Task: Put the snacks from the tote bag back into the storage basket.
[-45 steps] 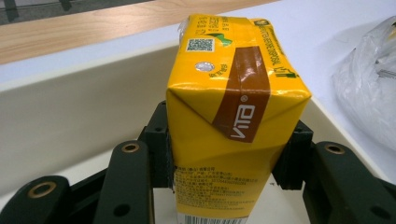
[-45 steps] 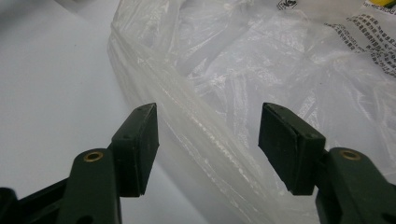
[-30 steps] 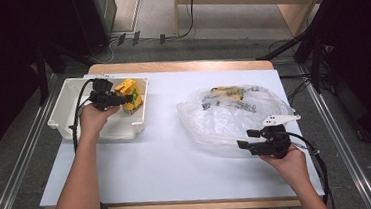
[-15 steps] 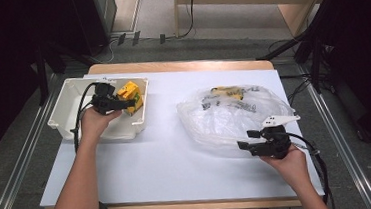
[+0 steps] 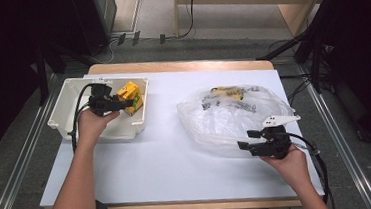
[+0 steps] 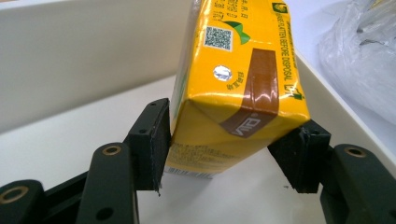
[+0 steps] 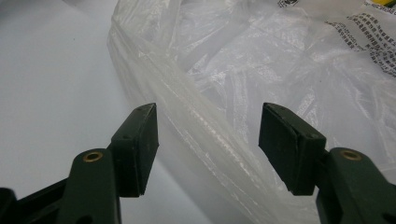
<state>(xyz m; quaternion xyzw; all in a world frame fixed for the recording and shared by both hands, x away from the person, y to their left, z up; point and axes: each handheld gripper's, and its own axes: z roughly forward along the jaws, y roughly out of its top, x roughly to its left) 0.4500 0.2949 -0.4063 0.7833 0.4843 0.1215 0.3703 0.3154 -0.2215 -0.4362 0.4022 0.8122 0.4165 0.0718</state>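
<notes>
The left hand-held gripper [image 5: 125, 103], jaws just opening wide with the yellow drink carton [image 6: 233, 84] between them, sits in the white bin [image 5: 63, 111], carton at its three o'clock, long axis leading away; the right hand-held gripper [image 5: 244, 147] gapes empty beside the plastic bag [image 5: 224, 116].

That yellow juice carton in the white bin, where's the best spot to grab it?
Grip the yellow cardboard juice carton across its two narrow flat sides near the end, coming from that end as the left gripper does. It leans on the white plastic bin's wall, leaving both sides free.
</notes>
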